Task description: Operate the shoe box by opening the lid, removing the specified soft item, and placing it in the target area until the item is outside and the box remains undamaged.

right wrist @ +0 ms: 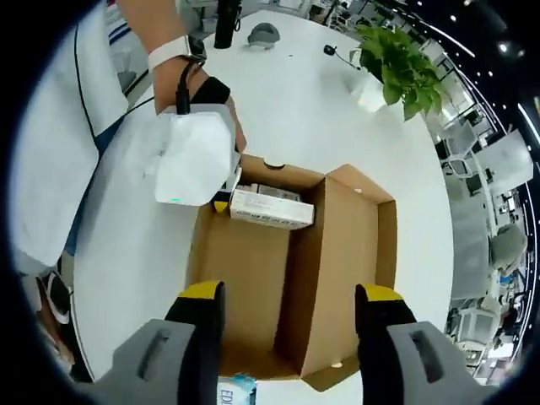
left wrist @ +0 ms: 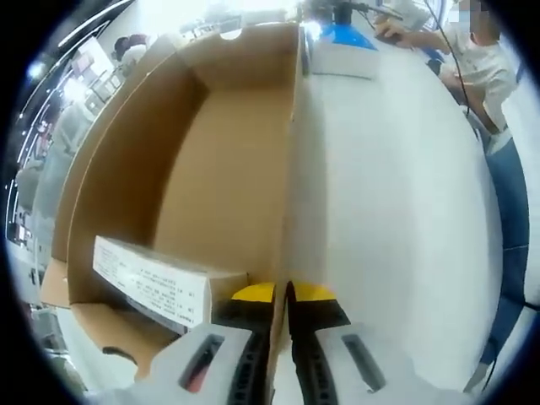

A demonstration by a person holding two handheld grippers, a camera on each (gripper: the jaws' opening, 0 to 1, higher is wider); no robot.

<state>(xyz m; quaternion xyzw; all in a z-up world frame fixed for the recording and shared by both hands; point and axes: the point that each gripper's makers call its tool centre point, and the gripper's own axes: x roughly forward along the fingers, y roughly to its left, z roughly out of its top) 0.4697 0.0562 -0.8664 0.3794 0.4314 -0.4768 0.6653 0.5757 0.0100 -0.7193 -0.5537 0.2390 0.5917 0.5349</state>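
The brown cardboard shoe box (right wrist: 253,278) lies open on a white table, its lid (right wrist: 350,253) folded up along the right side. Inside, at the far end, lies a small white carton with a printed label (right wrist: 272,208), also seen as the labelled carton (left wrist: 152,283) in the left gripper view. My left gripper (left wrist: 284,293) has its yellow-tipped jaws pressed together on the box's side wall (left wrist: 293,169). The same left gripper (right wrist: 221,204), held by a hand, sits at the box's far left corner. My right gripper (right wrist: 291,295) hovers open above the box, holding nothing.
The round white table (right wrist: 304,101) carries a potted plant (right wrist: 396,67), a dark bottle (right wrist: 228,21) and a grey object (right wrist: 263,34). A white and blue thing (left wrist: 342,51) lies beyond the box. A seated person (left wrist: 481,59) is at the table's far edge.
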